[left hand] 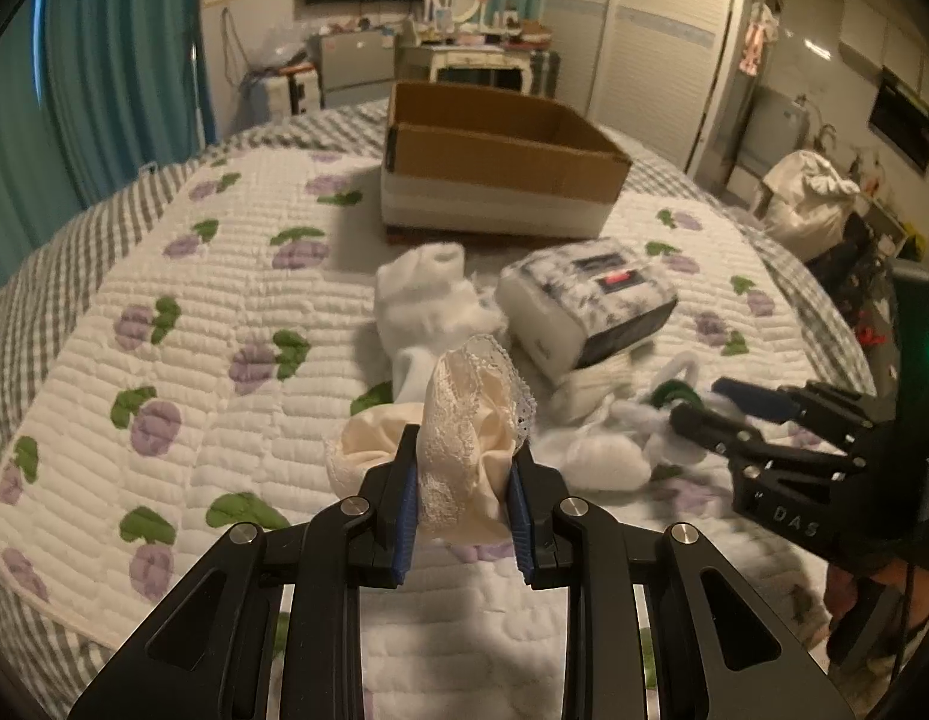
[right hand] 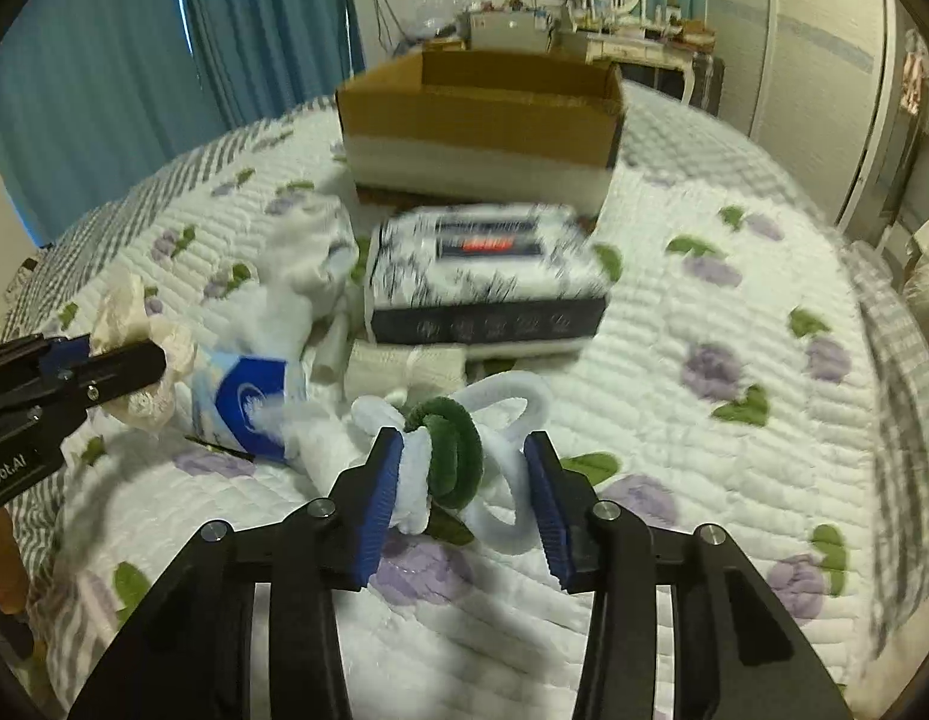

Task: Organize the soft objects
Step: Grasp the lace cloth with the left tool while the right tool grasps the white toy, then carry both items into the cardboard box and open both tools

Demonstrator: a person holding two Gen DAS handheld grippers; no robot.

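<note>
My left gripper [left hand: 462,489] is shut on a cream lace-trimmed cloth [left hand: 470,414] bunched between its blue pads, just above the quilt. My right gripper [right hand: 464,489] is open, its fingers either side of a bundle of white and green fuzzy loops [right hand: 446,450] lying on the quilt; it also shows in the left wrist view [left hand: 698,408]. Behind lie white socks [left hand: 422,300], a wrapped tissue pack [left hand: 590,300] and a small blue-and-white packet [right hand: 248,402]. An open cardboard box [left hand: 494,156] stands further back on the bed.
The bed's quilt [left hand: 194,360] has purple flowers and green leaves. Teal curtains [left hand: 104,90] hang at left. A dressing table [left hand: 476,54] and a TV stand beyond the bed. A wardrobe [left hand: 662,30] and white bag [left hand: 806,198] are at right.
</note>
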